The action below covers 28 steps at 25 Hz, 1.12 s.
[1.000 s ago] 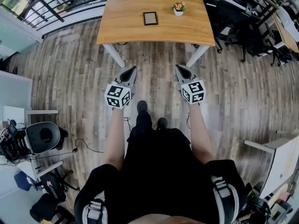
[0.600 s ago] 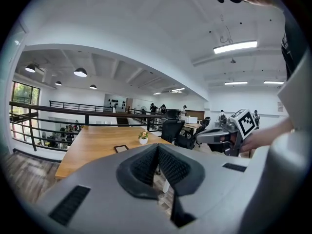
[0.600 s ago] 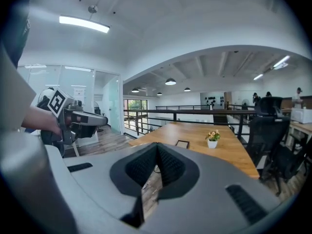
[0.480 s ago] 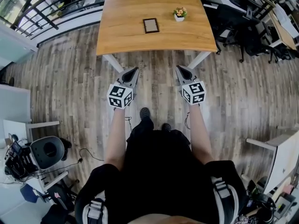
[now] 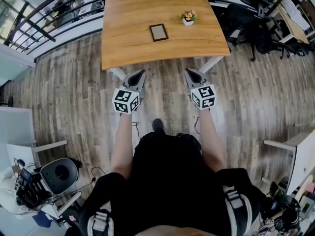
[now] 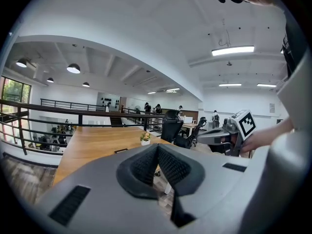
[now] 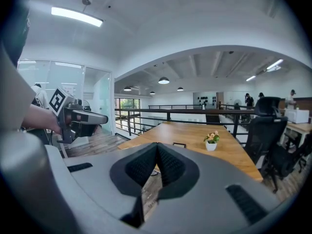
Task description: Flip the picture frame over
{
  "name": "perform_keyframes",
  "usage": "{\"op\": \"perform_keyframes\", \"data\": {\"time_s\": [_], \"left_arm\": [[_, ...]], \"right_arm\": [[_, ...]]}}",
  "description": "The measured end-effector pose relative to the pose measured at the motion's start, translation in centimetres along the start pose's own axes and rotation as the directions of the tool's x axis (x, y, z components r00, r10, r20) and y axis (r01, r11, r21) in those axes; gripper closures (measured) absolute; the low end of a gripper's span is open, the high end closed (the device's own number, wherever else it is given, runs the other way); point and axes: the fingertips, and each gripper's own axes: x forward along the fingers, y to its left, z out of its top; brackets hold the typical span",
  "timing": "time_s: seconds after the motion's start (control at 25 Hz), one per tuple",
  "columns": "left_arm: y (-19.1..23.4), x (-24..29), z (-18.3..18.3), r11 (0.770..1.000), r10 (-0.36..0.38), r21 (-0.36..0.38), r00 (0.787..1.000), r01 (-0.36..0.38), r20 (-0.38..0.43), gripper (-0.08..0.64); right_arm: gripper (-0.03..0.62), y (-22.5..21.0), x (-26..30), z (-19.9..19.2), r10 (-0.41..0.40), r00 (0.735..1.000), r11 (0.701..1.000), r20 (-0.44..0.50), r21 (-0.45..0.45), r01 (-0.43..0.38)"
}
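Ahead of the left gripper (image 5: 140, 73) and right gripper (image 5: 187, 72), both closed and empty, a picture frame (image 5: 158, 32) is seen lying on the bench (image 5: 128, 48), well apart.

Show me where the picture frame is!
In the head view the picture frame lies flat on the wooden table, just left of the little flower pot.

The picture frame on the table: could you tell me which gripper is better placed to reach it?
Probably the left. Both the left gripper and right gripper are shut, short of the table, but the picture frame lies slightly nearer the left, and the flower pot stands on the right side.
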Motion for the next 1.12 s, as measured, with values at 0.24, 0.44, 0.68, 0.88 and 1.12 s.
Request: {"op": "perform_keyframes", "data": {"time_s": [0.24,0.44,0.68,0.88,1.12], "left_arm": [[2.0,-0.1,0.9,1.000,-0.018,0.012,1.000,0.017,0.005,0.540],[3.4,-0.5,0.7,1.000,-0.011,0.002,1.000,0.011,0.008,0.540],[4.4,-0.1,0.7,1.000,0.008,-0.010,1.000,-0.008,0.005,0.540],[4.8,1.2,0.6,1.000,0.028,-0.008,1.000,-0.028,-0.005,0.540],[6.0,4.4,1.3,0.999,0.049,-0.015,0.999,-0.050,-0.015,0.540]], "right_arm": [[0.584,0.9,1.5,0.9,-0.020,1.000,1.000,0.007,0.000,0.020],[0.584,1.9,2.7,0.7,-0.009,1.000,1.000,-0.008,-0.009,0.008],[0.584,1.6,3.7,0.9,0.003,1.000,1.000,-0.011,-0.003,-0.003],[0.584,0.5,5.3,0.6,0.029,0.999,1.000,-0.019,0.006,-0.029],[0.584,-2.2,7.8,1.4,0.053,0.998,0.998,-0.014,0.016,-0.053]]}}
